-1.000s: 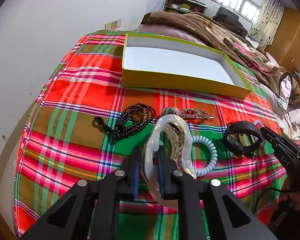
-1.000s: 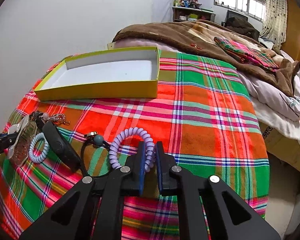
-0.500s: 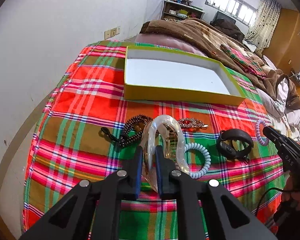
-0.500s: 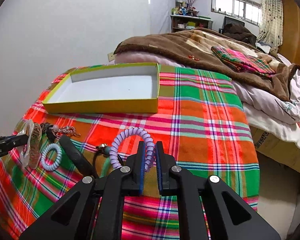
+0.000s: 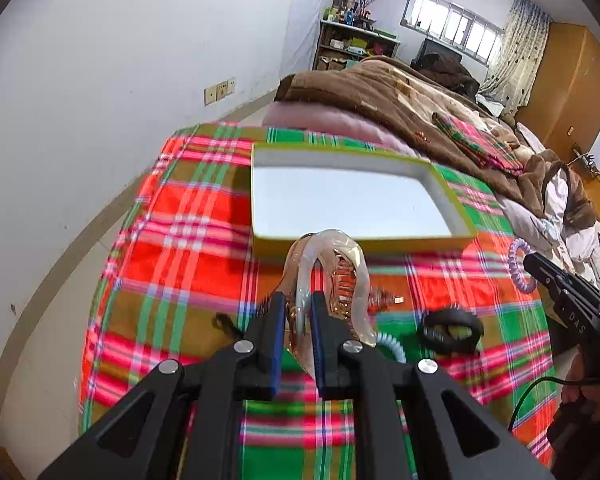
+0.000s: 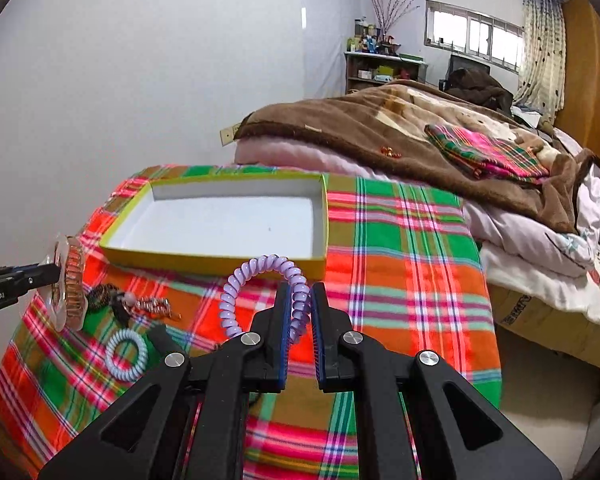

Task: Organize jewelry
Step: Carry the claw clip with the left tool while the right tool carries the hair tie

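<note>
So right up front, the left gripper [image 5: 297, 312] has its jaws clamped on a big translucent, pinkish-clear plastic claw hair clip [image 5: 332, 276], held up off the bed with its curved top arching above the fingertips. The right gripper [image 6: 299, 308] is squeezed tight on a lilac spiral coil hair tie [image 6: 260, 284], loop sticking up and to the left of the jaws, also clear of the cloth.

Under them is the red, green and pink plaid cloth [image 6: 400, 248] spread over the bed end. Still lying on it: a pale blue spiral coil hair tie [image 6: 126, 354], a black rounded band-like thing [image 5: 450, 330] just right of it in the left view, a dark beaded string [image 6: 100, 296] and a sparkly coppery hair clip [image 6: 156, 306] beside the beads. Can't make out much detail on those last two, they're blurry.

Just past all that sits the shallow yellow-green cardboard box with a white inside [image 6: 216, 258], nothing in it. Behind it there's a brown fleece blanket [image 6: 380, 128] piled on the bed, then a shelf [image 6: 384, 68] and window [image 6: 476, 36] at the far wall.
</note>
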Action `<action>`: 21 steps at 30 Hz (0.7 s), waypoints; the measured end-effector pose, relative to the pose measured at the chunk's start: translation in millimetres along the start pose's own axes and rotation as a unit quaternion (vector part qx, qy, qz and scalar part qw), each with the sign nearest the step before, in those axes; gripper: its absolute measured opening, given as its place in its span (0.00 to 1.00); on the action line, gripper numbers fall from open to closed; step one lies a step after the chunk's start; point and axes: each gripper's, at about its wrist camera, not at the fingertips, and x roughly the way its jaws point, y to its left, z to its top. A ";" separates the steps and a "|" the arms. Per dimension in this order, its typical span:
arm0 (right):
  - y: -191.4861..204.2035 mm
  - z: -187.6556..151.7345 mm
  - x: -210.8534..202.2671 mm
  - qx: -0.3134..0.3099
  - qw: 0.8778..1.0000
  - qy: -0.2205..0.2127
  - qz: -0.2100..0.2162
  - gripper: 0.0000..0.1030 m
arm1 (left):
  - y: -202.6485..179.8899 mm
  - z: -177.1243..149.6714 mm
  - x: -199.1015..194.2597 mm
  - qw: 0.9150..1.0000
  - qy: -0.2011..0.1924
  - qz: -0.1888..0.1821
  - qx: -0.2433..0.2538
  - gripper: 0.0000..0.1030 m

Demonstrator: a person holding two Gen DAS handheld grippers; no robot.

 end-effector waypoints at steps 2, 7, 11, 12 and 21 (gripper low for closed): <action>1.6 8.8 4.0 0.000 1.000 -0.002 0.003 0.10 | 0.1 9.8 1.7 1.000 -0.002 -0.004 0.002 0.13; 2.7 25.8 15.0 0.002 1.000 0.000 0.006 0.10 | 1.2 30.0 9.2 1.000 -0.006 -0.006 0.007 0.13; 1.9 41.8 30.9 0.003 1.000 0.005 0.005 0.10 | 5.7 45.4 23.6 1.000 -0.001 -0.013 -0.001 0.13; 1.6 45.8 35.5 0.003 1.000 0.006 0.004 0.10 | 7.3 48.5 26.8 1.000 0.000 -0.012 -0.003 0.13; 3.8 70.1 80.1 -0.007 1.000 0.028 -0.005 0.10 | 14.5 80.3 59.3 1.000 0.005 -0.019 -0.015 0.13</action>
